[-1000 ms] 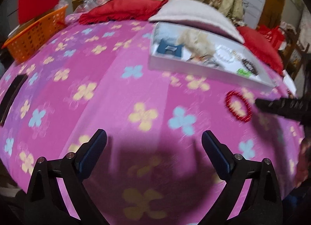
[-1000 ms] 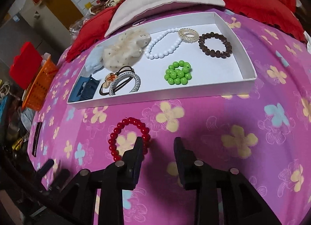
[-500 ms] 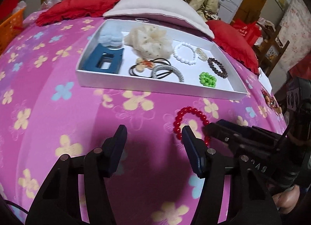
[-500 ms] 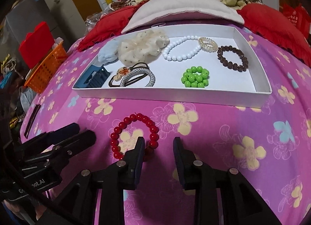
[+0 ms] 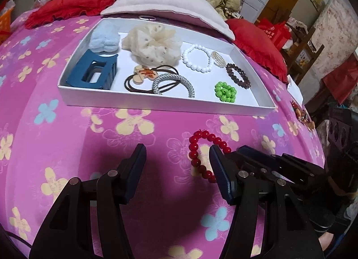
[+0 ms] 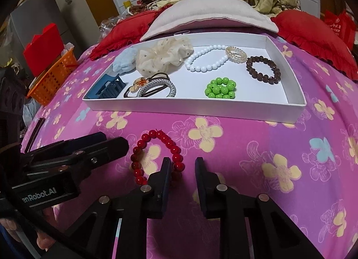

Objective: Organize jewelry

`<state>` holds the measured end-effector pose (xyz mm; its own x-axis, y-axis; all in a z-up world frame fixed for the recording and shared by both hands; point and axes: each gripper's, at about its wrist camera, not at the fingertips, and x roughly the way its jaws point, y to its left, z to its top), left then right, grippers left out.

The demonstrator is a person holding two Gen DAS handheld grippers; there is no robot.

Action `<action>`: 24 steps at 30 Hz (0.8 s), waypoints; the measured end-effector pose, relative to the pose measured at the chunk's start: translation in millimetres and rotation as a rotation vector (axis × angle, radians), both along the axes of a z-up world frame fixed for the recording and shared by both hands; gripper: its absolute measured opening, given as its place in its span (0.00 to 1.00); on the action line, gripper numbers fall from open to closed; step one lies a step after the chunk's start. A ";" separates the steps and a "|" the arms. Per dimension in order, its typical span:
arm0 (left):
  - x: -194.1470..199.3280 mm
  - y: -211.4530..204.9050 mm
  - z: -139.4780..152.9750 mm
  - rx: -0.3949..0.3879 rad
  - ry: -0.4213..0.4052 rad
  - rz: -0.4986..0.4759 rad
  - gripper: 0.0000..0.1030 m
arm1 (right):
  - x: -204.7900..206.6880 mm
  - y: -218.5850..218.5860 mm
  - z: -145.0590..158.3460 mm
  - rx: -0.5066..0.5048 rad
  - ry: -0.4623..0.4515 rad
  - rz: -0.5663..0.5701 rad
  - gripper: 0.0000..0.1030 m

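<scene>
A: How does the left gripper (image 5: 176, 163) stand?
B: It points down at a slant, its jaws about half apart, with nothing between the pads.
A: And the right gripper (image 6: 182, 169)?
B: It also slants down, just beside the left one. Its jaws are narrow and closing, and the pads press on nothing yet

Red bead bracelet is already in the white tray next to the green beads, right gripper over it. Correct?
Not quite. The red bead bracelet is not in the white tray; it lies on the pink bedspread in front of it, as the right wrist view shows. The right gripper is over it, jaws closing, one finger inside the loop.
</scene>
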<state>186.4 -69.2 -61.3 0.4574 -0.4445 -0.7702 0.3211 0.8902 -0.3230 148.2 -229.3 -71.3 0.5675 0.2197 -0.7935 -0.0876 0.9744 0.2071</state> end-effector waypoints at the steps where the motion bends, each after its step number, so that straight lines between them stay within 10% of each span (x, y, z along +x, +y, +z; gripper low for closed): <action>1: 0.4 -3.2 -0.8 0.011 -0.001 -0.008 0.56 | -1.3 -0.8 -0.1 0.004 -0.003 -0.004 0.20; 9: 2.2 -22.0 -5.4 0.079 -0.011 -0.051 0.46 | -7.6 -7.3 -0.4 0.024 -0.018 -0.017 0.20; 13: 3.8 -31.3 -6.8 0.100 -0.004 -0.087 0.08 | -8.6 -7.3 -1.1 0.029 -0.026 -0.019 0.20; 24: -7.3 -20.1 -0.5 0.073 0.015 -0.055 0.08 | -10.4 -5.6 5.8 0.093 -0.005 -0.012 0.08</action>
